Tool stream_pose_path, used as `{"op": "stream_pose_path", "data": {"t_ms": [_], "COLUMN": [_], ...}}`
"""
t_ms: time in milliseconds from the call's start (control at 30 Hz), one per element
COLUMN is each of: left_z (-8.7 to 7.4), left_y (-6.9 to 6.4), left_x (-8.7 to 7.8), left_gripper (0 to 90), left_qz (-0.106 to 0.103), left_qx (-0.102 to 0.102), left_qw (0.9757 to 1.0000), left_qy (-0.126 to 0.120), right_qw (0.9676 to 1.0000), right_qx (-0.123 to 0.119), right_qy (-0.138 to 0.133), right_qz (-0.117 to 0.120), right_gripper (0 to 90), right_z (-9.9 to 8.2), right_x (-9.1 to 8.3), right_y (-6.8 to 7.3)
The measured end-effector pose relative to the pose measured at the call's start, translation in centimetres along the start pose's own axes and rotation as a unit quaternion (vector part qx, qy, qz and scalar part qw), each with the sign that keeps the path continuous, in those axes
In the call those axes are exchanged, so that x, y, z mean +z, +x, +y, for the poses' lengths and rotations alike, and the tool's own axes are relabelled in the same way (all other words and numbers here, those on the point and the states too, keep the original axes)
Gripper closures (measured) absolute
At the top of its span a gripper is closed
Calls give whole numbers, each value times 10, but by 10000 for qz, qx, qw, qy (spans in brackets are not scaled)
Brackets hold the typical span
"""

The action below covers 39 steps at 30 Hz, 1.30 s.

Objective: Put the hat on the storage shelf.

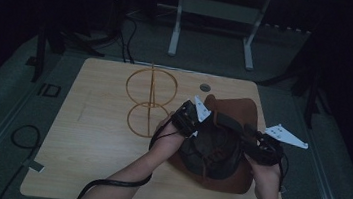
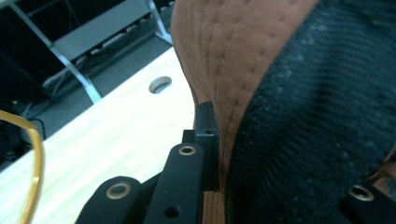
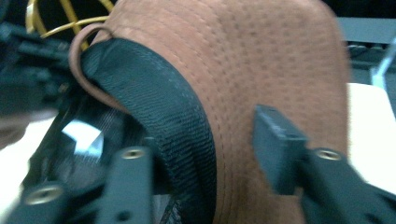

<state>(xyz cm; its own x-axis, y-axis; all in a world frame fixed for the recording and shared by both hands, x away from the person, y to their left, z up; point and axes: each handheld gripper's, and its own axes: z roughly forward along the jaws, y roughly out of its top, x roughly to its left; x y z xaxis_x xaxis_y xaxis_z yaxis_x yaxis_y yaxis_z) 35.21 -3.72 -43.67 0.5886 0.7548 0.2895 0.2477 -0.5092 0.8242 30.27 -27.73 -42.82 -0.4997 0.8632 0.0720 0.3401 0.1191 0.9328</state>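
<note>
A brown hat (image 1: 233, 111) lies upside down on the right half of the wooden table (image 1: 89, 140), its black inner band (image 1: 214, 149) facing up. My left gripper (image 1: 201, 124) is shut on the hat's left rim; in the left gripper view one jaw presses the brown brim (image 2: 224, 60) and the black band (image 2: 317, 121) lies between the jaws. My right gripper (image 1: 252, 137) holds the right rim, with band (image 3: 168, 107) and brim (image 3: 261, 56) between its jaws. A yellow wire stand (image 1: 149, 101) of two rings stands just left of the hat.
A round hole (image 1: 205, 87) sits in the table behind the hat. Beyond the far edge stands a grey metal frame (image 1: 215, 8) on the floor. Cables trail off the table's front left. The table's left half is bare wood.
</note>
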Motion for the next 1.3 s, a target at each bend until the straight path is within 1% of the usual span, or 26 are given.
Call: {"op": "stream_pose_path", "data": {"t_ms": [33, 67, 133, 233, 300, 400, 467, 500, 567, 633, 700, 767, 833, 867, 900, 933, 967, 1000, 1033, 1067, 1100, 1167, 1200, 1233, 1267, 1300], "left_z": [0, 0, 0, -3, -4, -7, -10, -12, -16, -21, -24, -27, -28, -29, -29, -30, -31, -31, -32, -32, -33, -33, -34, -35, -36, -36], "left_y": [0, 0, -1, -3, -1, 0, 1, 2, 4, 8, 12, 16, 19, 20, 21, 21, 21, 23, 23, 22, 22, 21, 21, 20, 20, 20], "left_x": [-1, -2, -1, -3, -6, -11, -14, -17, -21, -25, -28, -32, -38, -41, -44, -46, -49, -51, -53, -55, -56, -59, -60, -62, -63, -64], "left_gripper": [872, 872, 872, 872, 872, 872, 872, 872, 871, 871, 871, 871, 871, 871, 871, 871, 870, 870, 870, 870, 870, 870, 870, 870, 870, 870], "left_qz": [-3, 21, 31, 113, 48, 8, 15, -84, -107, -209, -300, -398, -558, -591, -733, -778, -768, -932, -972, -987, -1106, -1152, -1264, -1292, -1371, -1459], "left_qx": [8, 51, 115, 222, 181, 187, 240, 236, 296, 357, 378, 466, 542, 596, 646, 700, 763, 790, 856, 911, 957, 1109, 1156, 1245, 1298, 1316], "left_qw": [10000, 10000, 9999, 9996, 9996, 9994, 9990, 9985, 9972, 9953, 9943, 9918, 9878, 9861, 9829, 9799, 9787, 9756, 9728, 9712, 9679, 9639, 9599, 9561, 9524, 9492], "left_qy": [-40, -27, -17, -91, -188, -296, -378, -491, -684, -873, -951, -1120, -1348, -1437, -1564, -1699, -1745, -1825, -1922, -1967, -2043, -2129, -2220, -2318, -2393, -2457], "right_qw": [10000, 9998, 9992, 9982, 9979, 9985, 9992, 9993, 9994, 9997, 9998, 9999, 9999, 10000, 10000, 10000, 10000, 9999, 9999, 9998, 9996, 9991, 9988, 9979, 9979, 9973], "right_qx": [-58, -133, -179, -274, -294, -340, -278, -258, -275, -184, -89, -43, -26, -31, -38, -25, -15, -25, -44, -86, -110, -188, -220, -340, -340, -383], "right_qy": [50, 107, 157, 85, 20, -83, -112, -123, -147, -154, -144, -77, -11, 13, 43, 60, 84, 93, 123, 143, 156, 220, 248, 288, 288, 268], "right_qz": [23, 70, 335, 520, 579, 422, 273, 226, 113, -30, -125, -134, -108, -87, -55, -18, 19, 45, 75, 135, 194, 302, 347, 468, 468, 570], "right_gripper": [469, 420, 393, 346, 338, 339, 341, 361, 391, 413, 417, 422, 422, 422, 425, 434, 434, 434, 434, 435, 435, 435, 435, 435, 435, 435], "right_z": [0, -1, -3, -4, -4, -1, 0, 1, 0, -1, -3, -5, -7, -7, -8, -8, -7, -7, -7, -7, -7, -6, -6, -6, -6, -6], "right_x": [-2, -4, -10, -24, -35, -48, -54, -57, -61, -63, -64, -64, -62, -60, -59, -57, -55, -53, -51, -49, -47, -42, -39, -35, -35, -34], "right_y": [1, 3, 5, 6, 3, -9, -21, -27, -39, -52, -63, -71, -75, -77, -78, -78, -79, -78, -76, -75, -72, -68, -65, -59, -59, -55]}}
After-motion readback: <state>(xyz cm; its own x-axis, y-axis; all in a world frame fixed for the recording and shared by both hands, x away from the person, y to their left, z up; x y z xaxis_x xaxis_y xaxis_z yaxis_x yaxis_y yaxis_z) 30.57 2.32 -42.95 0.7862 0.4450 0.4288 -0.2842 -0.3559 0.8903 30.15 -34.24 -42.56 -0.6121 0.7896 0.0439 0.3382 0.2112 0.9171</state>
